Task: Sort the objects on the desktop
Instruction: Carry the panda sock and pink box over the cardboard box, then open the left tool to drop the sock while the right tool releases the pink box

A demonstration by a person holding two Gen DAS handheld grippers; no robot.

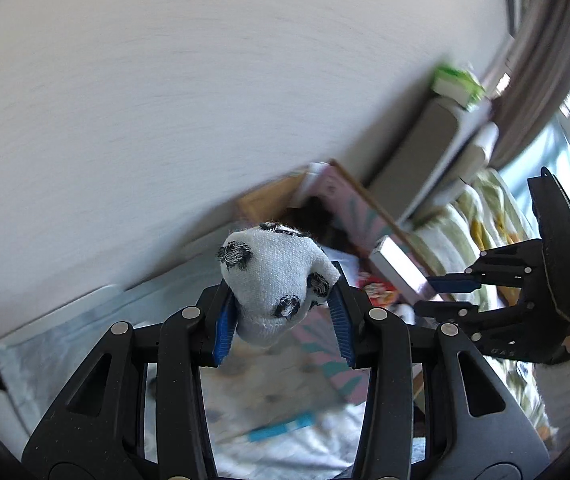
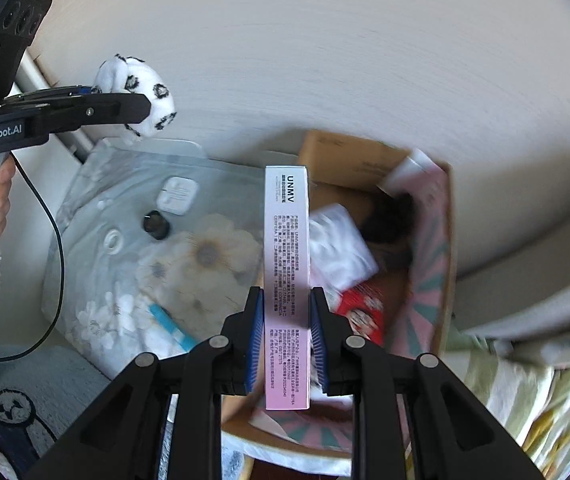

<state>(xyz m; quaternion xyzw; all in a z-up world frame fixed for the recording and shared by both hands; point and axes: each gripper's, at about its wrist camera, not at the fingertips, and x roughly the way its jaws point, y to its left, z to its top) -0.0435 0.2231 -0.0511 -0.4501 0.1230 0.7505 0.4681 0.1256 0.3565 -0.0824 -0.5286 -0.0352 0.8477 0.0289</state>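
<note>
My left gripper (image 1: 283,316) is shut on a white sock with black spots (image 1: 273,280), held in the air; it also shows in the right wrist view (image 2: 137,92). My right gripper (image 2: 287,340) is shut on a long pink-and-white box marked UNMV (image 2: 287,280), held above the open cardboard box (image 2: 441,260). The right gripper also shows in the left wrist view (image 1: 445,294). The cardboard box holds a white packet (image 2: 341,248), a red packet (image 2: 365,312) and a dark item (image 2: 389,216).
On the flowered table cover (image 2: 97,280) lie a white earphone case (image 2: 177,196), a small black cylinder (image 2: 156,224), a white ring (image 2: 112,242) and a blue-and-white tube (image 2: 173,326). A wall stands behind. A striped cloth (image 2: 525,400) lies at the right.
</note>
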